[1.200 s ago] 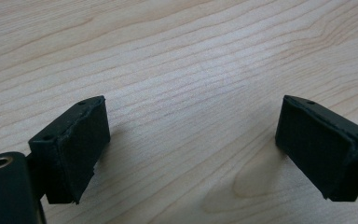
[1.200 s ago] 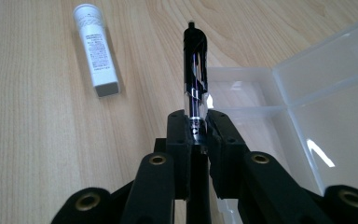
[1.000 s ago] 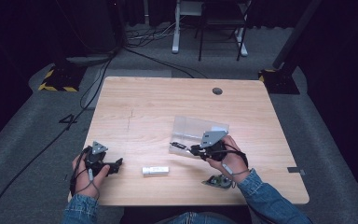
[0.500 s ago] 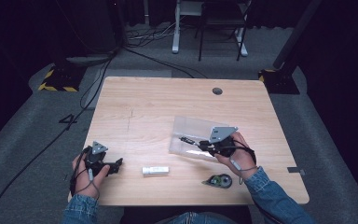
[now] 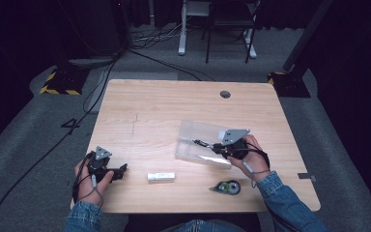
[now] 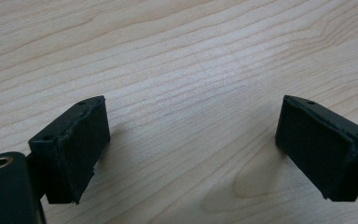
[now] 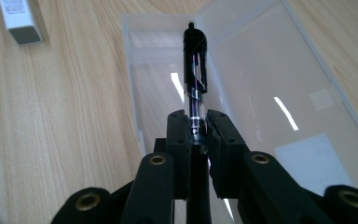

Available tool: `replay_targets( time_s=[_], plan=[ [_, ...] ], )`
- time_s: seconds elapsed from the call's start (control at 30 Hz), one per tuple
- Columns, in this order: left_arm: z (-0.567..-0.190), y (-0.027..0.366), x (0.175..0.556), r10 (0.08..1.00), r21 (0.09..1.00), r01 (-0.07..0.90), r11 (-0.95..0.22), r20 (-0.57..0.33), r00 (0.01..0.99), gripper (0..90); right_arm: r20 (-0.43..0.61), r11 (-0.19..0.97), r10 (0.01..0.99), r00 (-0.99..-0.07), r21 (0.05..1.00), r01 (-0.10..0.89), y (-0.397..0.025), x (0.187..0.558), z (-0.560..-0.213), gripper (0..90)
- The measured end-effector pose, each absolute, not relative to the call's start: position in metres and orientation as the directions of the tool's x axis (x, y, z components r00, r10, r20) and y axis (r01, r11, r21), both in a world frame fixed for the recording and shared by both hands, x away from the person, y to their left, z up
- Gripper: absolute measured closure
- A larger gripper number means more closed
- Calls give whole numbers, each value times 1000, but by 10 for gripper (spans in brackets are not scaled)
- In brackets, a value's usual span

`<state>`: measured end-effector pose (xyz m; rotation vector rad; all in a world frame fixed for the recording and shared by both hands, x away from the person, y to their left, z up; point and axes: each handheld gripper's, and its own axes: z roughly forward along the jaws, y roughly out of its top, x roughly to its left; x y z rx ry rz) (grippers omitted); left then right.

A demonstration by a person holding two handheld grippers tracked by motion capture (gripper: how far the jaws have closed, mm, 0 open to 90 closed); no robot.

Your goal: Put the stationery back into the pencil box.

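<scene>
High view: right gripper (image 5: 206, 144) clamped on a black pen (image 5: 200, 143), held over the clear plastic case (image 5: 193, 133) on the wooden table (image 5: 159, 111); grey carpet is seen around.
Left gripper view: left gripper (image 6: 193, 149) jaws spread apart over bare wood.
Right gripper view: the pen's (image 7: 195, 70) transparent barrel is gripped above the open case (image 7: 261, 88).

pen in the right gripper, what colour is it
Black, with a clear section of barrel; the pen shows best in the right gripper view, clamped in the right gripper.

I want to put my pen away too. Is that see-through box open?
Open. The clear box lies spread flat, lid beside tray, pen in the right claw above it.
</scene>
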<state>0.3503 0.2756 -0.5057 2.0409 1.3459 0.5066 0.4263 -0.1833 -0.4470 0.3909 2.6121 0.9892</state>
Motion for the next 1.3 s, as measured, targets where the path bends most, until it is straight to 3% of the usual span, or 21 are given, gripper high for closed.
replay_targets(
  time_s=[1.0,1.3],
  plan=[
    [-506,276,350,915,687,671,-277,-25,403,101,-260,793,316,-913,600,104,-176,441,-476,797],
    [-506,276,350,915,687,672,-277,-25,403,101,-322,826,305,-896,558,80,-175,440,-478,782]
  ],
)
